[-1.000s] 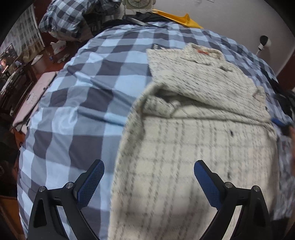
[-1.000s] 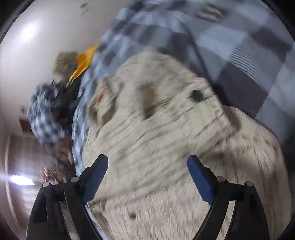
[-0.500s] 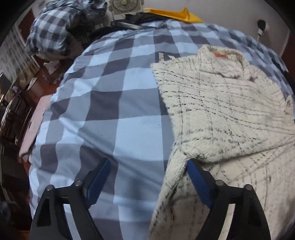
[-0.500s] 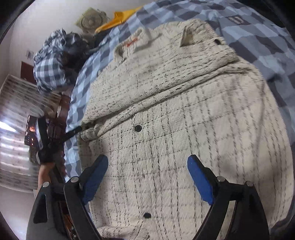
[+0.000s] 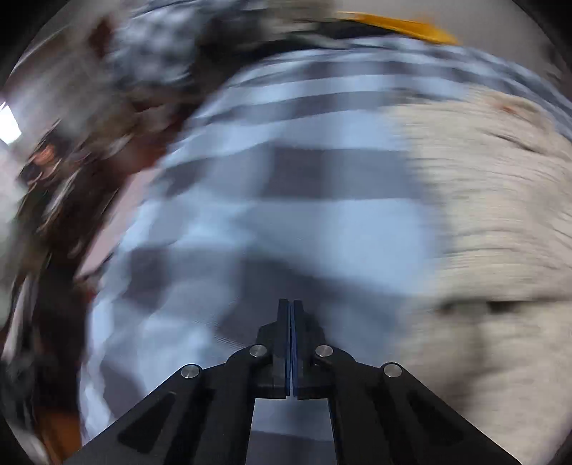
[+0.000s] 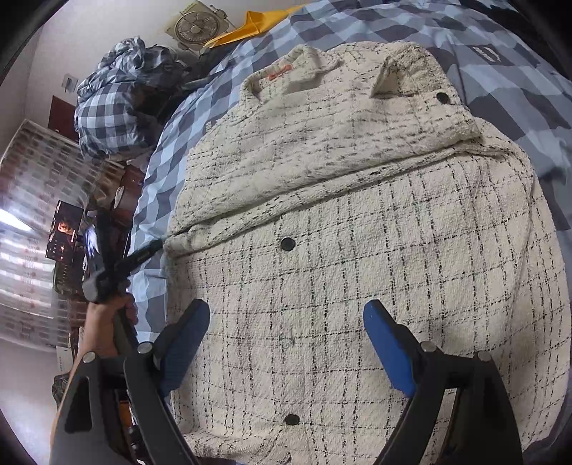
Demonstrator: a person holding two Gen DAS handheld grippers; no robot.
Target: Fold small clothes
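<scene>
A cream checked jacket [image 6: 357, 221] with black buttons and an orange collar label lies flat on the blue-grey checked bed sheet [image 6: 500, 71], one panel folded across its middle. My right gripper [image 6: 286, 307] hovers open above the jacket's lower front, nothing between its fingers. In the left wrist view, which is heavily blurred, my left gripper [image 5: 290, 304] is shut with its pads together over bare sheet [image 5: 286, 214], and the jacket [image 5: 493, 214] lies to its right. In the right wrist view the left gripper [image 6: 143, 255], held by a hand [image 6: 107, 322], has its tip at the jacket's left edge.
A bundle of checked bedding [image 6: 107, 107] is heaped at the head of the bed, with a fan [image 6: 196, 25] and a yellow item [image 6: 257, 21] by the wall. Dark furniture and a lit screen [image 6: 64, 232] stand off the bed's left side.
My left gripper has gone from open to shut and swung left off the jacket over the sheet, its view now blurred. The right gripper stays open above the jacket.
</scene>
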